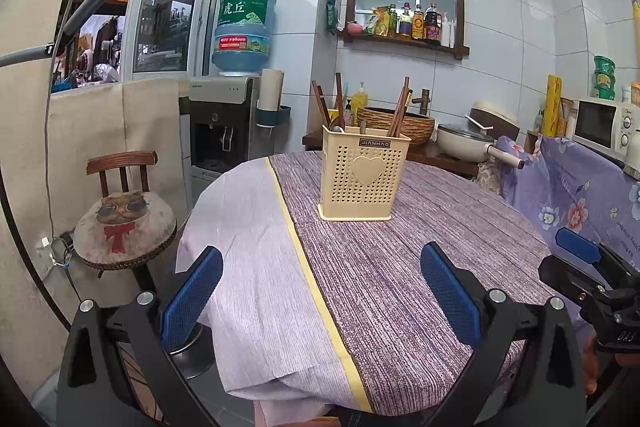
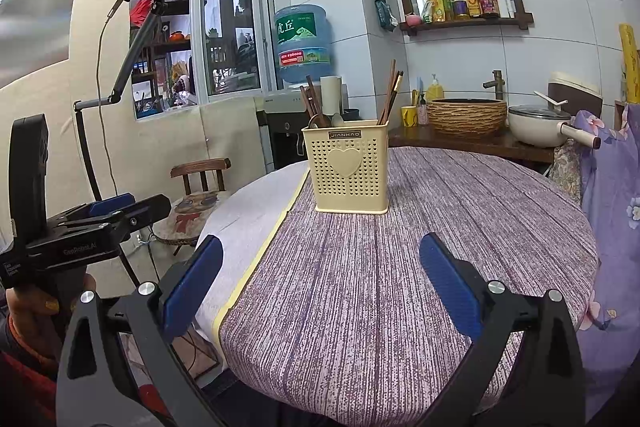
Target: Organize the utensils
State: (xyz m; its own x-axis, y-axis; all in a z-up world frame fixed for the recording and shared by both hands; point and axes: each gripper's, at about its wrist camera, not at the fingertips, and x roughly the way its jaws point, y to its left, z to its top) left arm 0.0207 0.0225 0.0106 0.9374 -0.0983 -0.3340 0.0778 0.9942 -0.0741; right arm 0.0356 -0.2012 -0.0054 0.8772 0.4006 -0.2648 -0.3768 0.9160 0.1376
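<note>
A cream perforated utensil holder with a heart on its front stands upright on the round table, also in the right wrist view. Brown chopsticks and spoons stick out of its top; they also show in the right wrist view as chopsticks and spoons. My left gripper is open and empty, near the table's front edge, well short of the holder. My right gripper is open and empty, also short of the holder. The right gripper shows at the right edge of the left wrist view.
The table has a purple striped cloth with a yellow band and a pale section on the left. A small wooden chair with a cat cushion stands left. A water dispenser, a woven basin and a pot are behind.
</note>
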